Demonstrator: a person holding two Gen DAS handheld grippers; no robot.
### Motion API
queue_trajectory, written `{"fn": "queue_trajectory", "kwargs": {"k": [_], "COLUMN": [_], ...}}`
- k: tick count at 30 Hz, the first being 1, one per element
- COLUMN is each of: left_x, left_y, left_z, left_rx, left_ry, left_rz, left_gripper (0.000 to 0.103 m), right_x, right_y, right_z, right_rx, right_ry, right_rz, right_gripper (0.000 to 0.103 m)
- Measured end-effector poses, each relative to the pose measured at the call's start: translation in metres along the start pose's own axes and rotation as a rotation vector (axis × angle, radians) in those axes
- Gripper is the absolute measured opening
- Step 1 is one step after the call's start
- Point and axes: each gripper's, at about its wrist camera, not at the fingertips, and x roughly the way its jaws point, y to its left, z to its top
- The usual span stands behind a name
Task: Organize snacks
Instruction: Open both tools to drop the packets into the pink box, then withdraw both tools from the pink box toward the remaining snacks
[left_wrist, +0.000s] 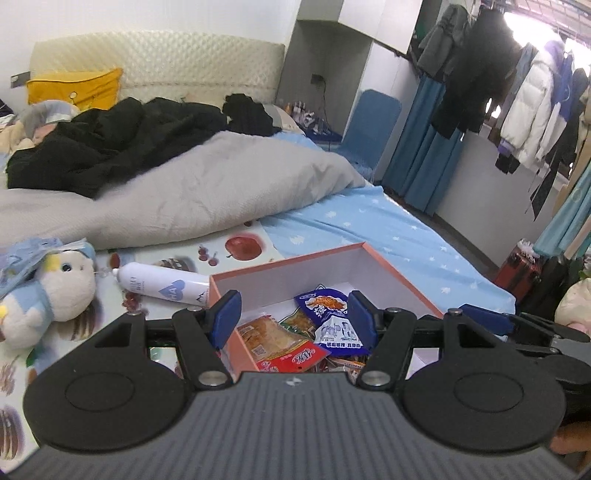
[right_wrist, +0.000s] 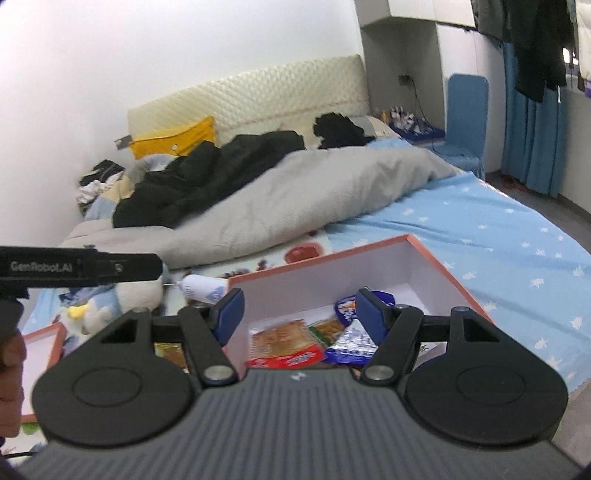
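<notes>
A pink-rimmed cardboard box (left_wrist: 288, 258) (right_wrist: 332, 254) lies open on the bed. Inside are several snack packets, among them an orange-red one (left_wrist: 280, 343) (right_wrist: 284, 339) and a blue one (left_wrist: 332, 317) (right_wrist: 351, 343). My left gripper (left_wrist: 293, 317) hovers over the box's near left corner, open, with nothing between its pads. My right gripper (right_wrist: 300, 312) hovers over the box's near edge, also open and empty. Its blue finger (left_wrist: 487, 318) shows beside the box's right wall. The left gripper's black body (right_wrist: 74, 266) crosses the right wrist view's left edge.
A white spray can (left_wrist: 166, 286) and a plush toy (left_wrist: 62, 291) lie left of the box. A second pink-rimmed tray (right_wrist: 40, 350) sits at the near left. A grey duvet (left_wrist: 221, 192) and black clothes cover the bed behind. A red suitcase (left_wrist: 517, 269) stands on the floor right.
</notes>
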Motion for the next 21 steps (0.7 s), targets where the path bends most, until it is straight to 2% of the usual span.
{"fn": "queue_trajectory", "kwargs": {"k": [5,9,15,19,21], "left_x": [-0.039,-0.064,-0.09,-0.103,-0.109], "left_y": [0.009,0.021,0.039,0.048,0.052], "left_z": [-0.015,-0.032,-0.055,-0.072,-0.08], "left_rx": [-0.01,-0.04,-0.09,-0.108,-0.107], "left_ry": [-0.032,-0.049,-0.042,-0.041,-0.034], "left_rz": [0.018,0.045,0.084,0.115,0.124], "left_gripper": [0.069,0.074,0.074,0.085,0.086], "right_x": [-0.018,-0.028,-0.038,-0.042,-0.043], "right_y": [0.019,0.035,0.06,0.073,0.08], "right_z": [-0.007,-0.016,-0.032,-0.042,-0.047], "right_rx": [-0.015,-0.032,-0.091,-0.108,-0.113], "right_ry": [-0.027,-0.031,-0.034,-0.02,-0.013], "right_rz": [0.04,0.06,0.082,0.105,0.112], "right_gripper": [0.069,0.069,0.069,0.069,0.069]}}
